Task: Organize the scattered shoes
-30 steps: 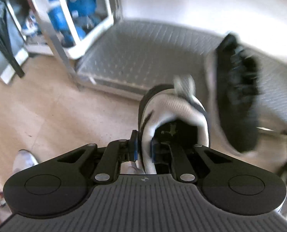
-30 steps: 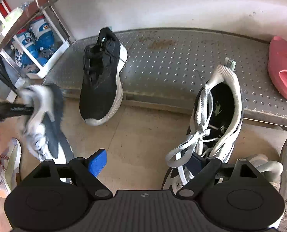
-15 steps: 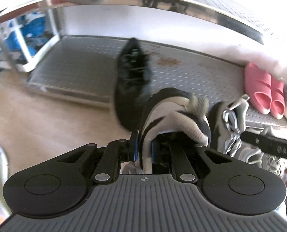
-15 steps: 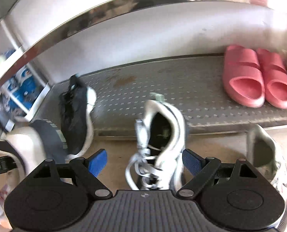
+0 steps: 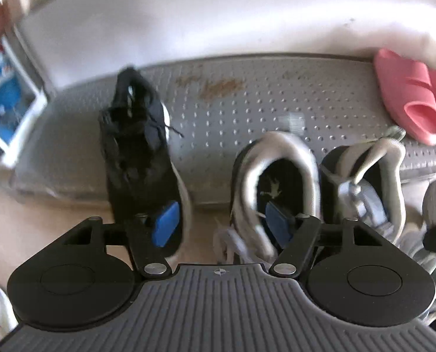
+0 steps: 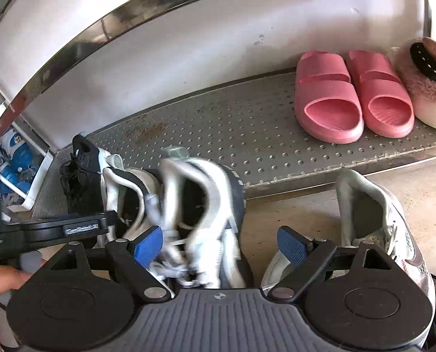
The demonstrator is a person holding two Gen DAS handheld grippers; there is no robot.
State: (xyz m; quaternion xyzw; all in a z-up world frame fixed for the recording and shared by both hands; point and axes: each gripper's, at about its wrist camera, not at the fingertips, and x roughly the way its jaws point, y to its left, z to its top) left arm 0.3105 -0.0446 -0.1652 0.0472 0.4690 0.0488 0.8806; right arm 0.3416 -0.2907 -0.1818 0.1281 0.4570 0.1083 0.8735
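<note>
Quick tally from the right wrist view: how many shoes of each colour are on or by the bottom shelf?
Pink slides: 2
Fuzzy pink slipper: 1 (the frame edge may hide another)
Black sneaker: 1
White-and-black sneakers: 2
White sneaker: 1
Total: 7

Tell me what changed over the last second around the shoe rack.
The left tongs carried a black-and-white sneaker across to the rack, set it beside its mate, and have just been opening; the pads no longer press on it. The right tongs stayed open and empty over the mate. The black sneaker and pink slides kept their places.
</note>
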